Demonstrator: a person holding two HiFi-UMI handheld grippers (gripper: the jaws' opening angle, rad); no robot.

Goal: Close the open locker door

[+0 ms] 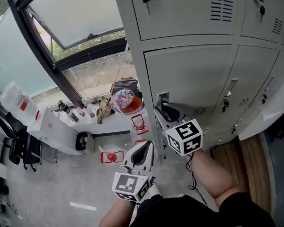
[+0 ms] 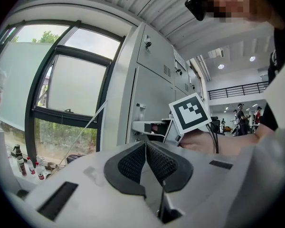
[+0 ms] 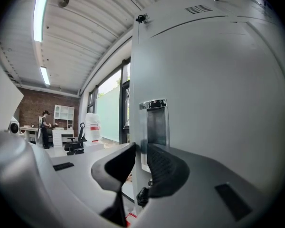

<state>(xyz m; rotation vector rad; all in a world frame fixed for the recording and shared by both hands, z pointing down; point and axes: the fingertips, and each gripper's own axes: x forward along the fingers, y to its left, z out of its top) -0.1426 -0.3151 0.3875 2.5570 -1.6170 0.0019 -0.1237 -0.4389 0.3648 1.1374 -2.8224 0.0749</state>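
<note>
Locker door, in the second row of the grey locker bank, seems to stand only a little way out from its frame. Its free left edge is the side nearest the window. It fills most of the right gripper view as a plain grey panel.

The right gripper is at that free edge, just below the recessed handle. Its fingers are closed on the door's edge, one on each face, with the edge showing between them. The left gripper hangs lower and nearer the person, well clear of the door. Its fingers are pressed together on nothing.

To close the door well, I would swing the edge toward the frame along the door's own arc rather than pushing straight in. The hinges are probably on the right side, as the handles of the neighbouring doors suggest.

The inner finger would likely be trapped against the frame, so it should let go just before the door meets it. A flat press beside the handle would then finish the step. The left gripper is best kept out of the gap.
</note>
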